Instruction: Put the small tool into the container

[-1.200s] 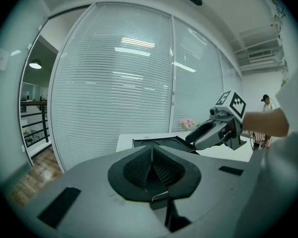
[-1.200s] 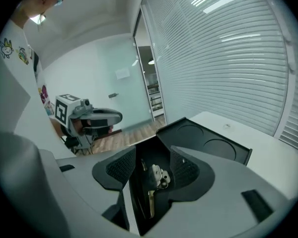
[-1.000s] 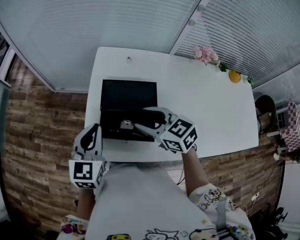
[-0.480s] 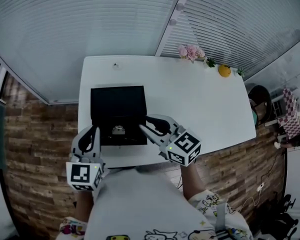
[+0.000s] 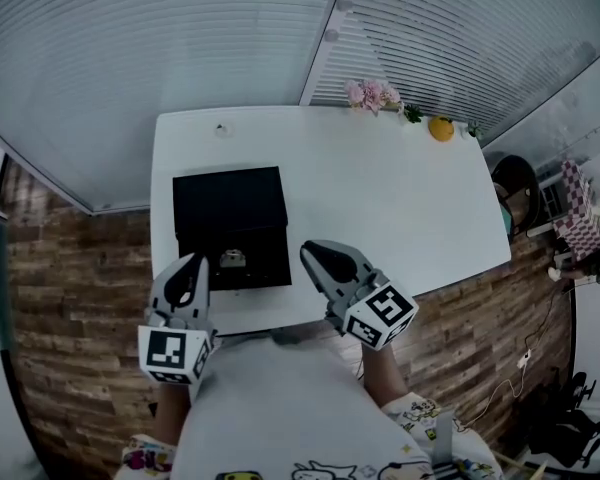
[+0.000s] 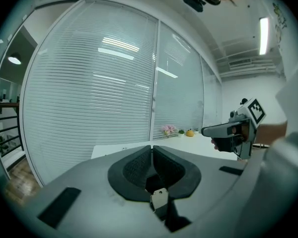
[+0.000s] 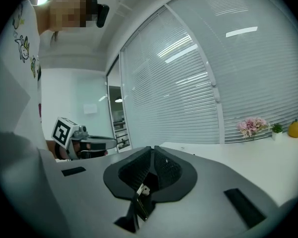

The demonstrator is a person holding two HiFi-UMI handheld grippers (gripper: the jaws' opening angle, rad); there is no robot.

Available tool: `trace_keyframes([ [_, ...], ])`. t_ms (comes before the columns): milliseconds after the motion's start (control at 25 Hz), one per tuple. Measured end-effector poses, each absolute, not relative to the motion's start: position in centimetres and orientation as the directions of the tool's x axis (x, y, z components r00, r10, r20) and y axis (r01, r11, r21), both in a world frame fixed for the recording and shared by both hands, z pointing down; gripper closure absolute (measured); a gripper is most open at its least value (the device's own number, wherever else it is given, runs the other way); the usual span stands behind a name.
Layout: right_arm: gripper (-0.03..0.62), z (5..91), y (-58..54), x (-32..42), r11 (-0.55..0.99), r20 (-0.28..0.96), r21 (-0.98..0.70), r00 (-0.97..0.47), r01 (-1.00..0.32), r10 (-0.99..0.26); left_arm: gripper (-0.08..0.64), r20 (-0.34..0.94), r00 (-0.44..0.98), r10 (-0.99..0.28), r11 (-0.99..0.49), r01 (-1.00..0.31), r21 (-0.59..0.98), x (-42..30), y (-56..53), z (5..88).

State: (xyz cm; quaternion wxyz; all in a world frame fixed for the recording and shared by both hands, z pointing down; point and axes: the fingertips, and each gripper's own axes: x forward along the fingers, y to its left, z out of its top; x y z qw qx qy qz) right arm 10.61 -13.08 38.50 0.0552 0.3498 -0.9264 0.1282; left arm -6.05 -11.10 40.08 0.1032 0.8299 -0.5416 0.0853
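Note:
The black container [image 5: 230,206] lies open at the left of the white table [image 5: 400,208]. A small silver tool [image 5: 232,259] rests inside its near part. My right gripper [image 5: 315,252] hovers over the table's front edge, to the right of the container and apart from it. Its jaws are closing and stand together in the right gripper view [image 7: 153,150], with nothing between them. My left gripper [image 5: 190,268] hangs at the near left corner of the container, jaws together and empty [image 6: 151,148].
Pink flowers [image 5: 370,94], a small green plant [image 5: 412,114] and an orange fruit [image 5: 441,128] stand along the table's far edge. Window blinds rise behind the table. A dark chair [image 5: 520,188] stands past the right end, on brick-patterned floor.
My right gripper has drawn back from over the container toward the table's front edge, and its jaws have come together. The silver tool stays in the container. The left gripper has barely moved.

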Motion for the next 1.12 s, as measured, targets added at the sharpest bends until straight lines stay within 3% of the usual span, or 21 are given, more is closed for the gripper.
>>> trace_keyframes([
  [440,0.592,38.4,-12.3,13.5,0.637,0.162,-0.211,-0.669,-0.742,-0.725,0.549,0.271,0.436,-0.858,-0.426,-0.899,0.098,-4.5,-10.3,41.0],
  [1120,0.592,40.2,-12.6,14.1,0.603,0.213,-0.174,-0.628,-0.778,-0.749,0.551,0.300,0.449,-0.841,-0.439,-0.892,0.106,-3.7,-10.3,41.9],
])
